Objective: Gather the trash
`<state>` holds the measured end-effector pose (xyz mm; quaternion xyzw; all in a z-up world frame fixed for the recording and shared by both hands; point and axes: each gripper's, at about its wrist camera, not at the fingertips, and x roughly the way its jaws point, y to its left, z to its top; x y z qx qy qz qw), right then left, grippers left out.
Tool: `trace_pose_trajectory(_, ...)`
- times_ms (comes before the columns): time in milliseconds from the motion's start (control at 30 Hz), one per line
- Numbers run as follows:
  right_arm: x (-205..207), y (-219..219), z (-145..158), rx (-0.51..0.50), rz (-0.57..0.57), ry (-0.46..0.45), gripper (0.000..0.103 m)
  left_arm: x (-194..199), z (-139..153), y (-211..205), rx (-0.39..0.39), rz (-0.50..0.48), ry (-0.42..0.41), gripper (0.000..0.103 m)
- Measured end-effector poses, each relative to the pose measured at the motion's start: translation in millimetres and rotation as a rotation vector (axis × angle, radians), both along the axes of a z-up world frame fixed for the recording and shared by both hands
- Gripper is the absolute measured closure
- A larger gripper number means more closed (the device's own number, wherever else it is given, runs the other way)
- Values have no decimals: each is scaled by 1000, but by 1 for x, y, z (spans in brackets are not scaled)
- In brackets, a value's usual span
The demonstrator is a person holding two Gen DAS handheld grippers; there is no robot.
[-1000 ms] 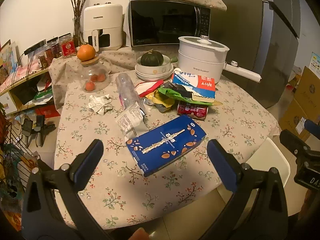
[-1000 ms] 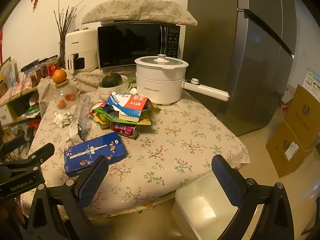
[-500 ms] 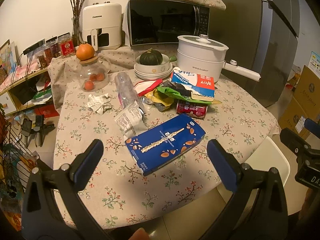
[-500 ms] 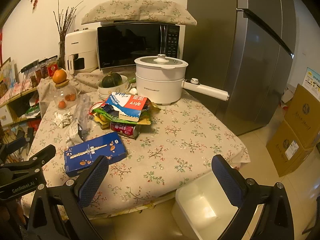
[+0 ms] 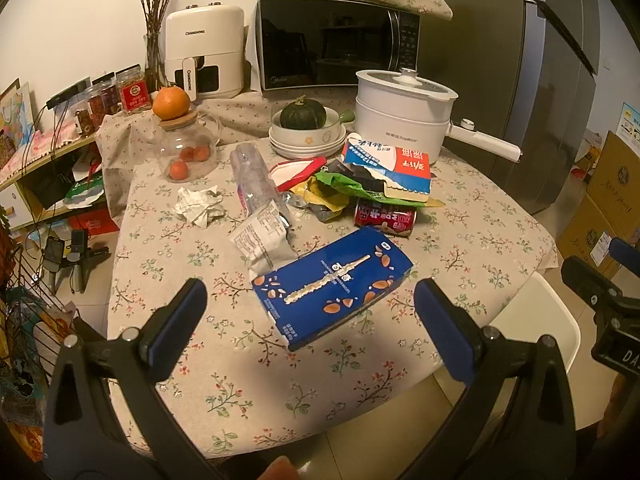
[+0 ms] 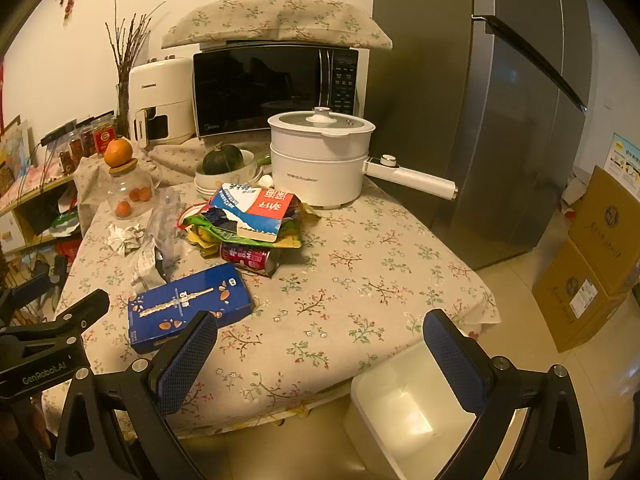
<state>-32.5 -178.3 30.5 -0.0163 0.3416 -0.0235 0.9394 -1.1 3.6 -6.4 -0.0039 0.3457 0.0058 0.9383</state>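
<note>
Barely any shift from a second ago: left gripper (image 5: 308,312) fingers apart near flat blue cardboard box (image 5: 332,280) (surface's front edge); right gripper (image 6: 320,354) apart; nothing collected.

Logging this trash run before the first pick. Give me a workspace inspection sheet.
Surface: table under a floral cloth, near edge bare.
Job's things: blue box lies flat nearest the grippers; red can on its side; crumpled paper; clear plastic bottle lying down; pile of wrappers under a carton.
Bin: white bin on the floor at the table's near edge, nothing seen inside.
Clutter: white pot, bowl with squash, glass jar topped by an orange.
Grippers: left gripper and right gripper both open, holding nothing.
Cables: black cables over the left shelf.
Surroundings: microwave, fridge, cardboard boxes.
</note>
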Motion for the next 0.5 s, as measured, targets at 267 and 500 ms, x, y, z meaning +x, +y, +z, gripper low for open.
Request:
trace_pose_trajectory(267,0,0,0,0,2,-1,0,0,-1,-1,0,-2,3,0)
trace_pose_trajectory(500,1,-4,-3,-11,-3,2,0,-1,-5,2,-1,-5,5,0)
